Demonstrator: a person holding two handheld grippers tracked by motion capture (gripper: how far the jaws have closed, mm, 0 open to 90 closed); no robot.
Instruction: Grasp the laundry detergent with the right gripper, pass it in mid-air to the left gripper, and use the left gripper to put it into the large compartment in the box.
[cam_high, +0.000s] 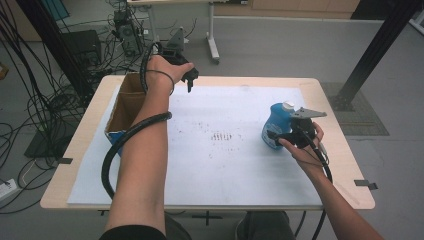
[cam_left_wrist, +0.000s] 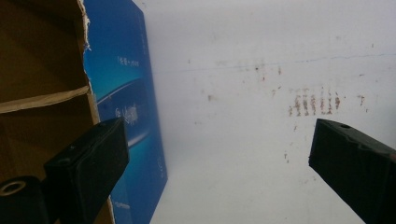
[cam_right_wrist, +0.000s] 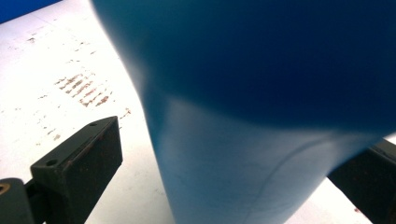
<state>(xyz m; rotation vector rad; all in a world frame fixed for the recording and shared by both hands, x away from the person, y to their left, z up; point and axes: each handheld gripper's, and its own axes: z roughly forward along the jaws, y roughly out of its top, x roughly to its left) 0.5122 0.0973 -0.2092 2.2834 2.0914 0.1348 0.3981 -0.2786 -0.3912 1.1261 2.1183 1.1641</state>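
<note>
Filling the right gripper view at close range: blue bottle (cam_right_wrist: 261, 116), blurred, standing between two black jaws set apart, one rising at lower left, the other peeking out at lower right behind the bottle's body. Not clamping as far as can be told; cannot tell whether either pad is touching the plastic. Seen from the high view, right gripper (cam_high: 280, 136) reaching the blue bottle (cam_high: 275, 125) from the person's side, right hand (cam_high: 305, 145) wrapping the handle, grey three-cornered plate (cam_high: 307, 113) sitting on top, white cap up, bottle standing upright on the right part of the white sheet (cam_high: 235, 165).

Left gripper (cam_high: 189, 80) hanging raised over the far edge of the sheet, left hand (cam_high: 162, 72) holding it, black cable (cam_high: 112, 155) looping along the forearm. Jaws standing wide apart in the left gripper view, nothing between them, gripper (cam_left_wrist: 219, 154) looking down on the stained sheet (cam_left_wrist: 243, 70).

Cardboard box (cam_high: 125, 107) lying open at the table's left, just beside that arm. Left gripper view adding the box (cam_left_wrist: 126, 116) close up: glossy blue printed side, torn brown rim, a cardboard divider inside. Rust-coloured smudges (cam_high: 220, 136) marking the sheet's middle.

Covering a wooden table (cam_high: 345, 150); grey floor around, tangled cables (cam_high: 45, 100) at left, black post (cam_high: 375, 45) at right, another table's white legs beyond.
</note>
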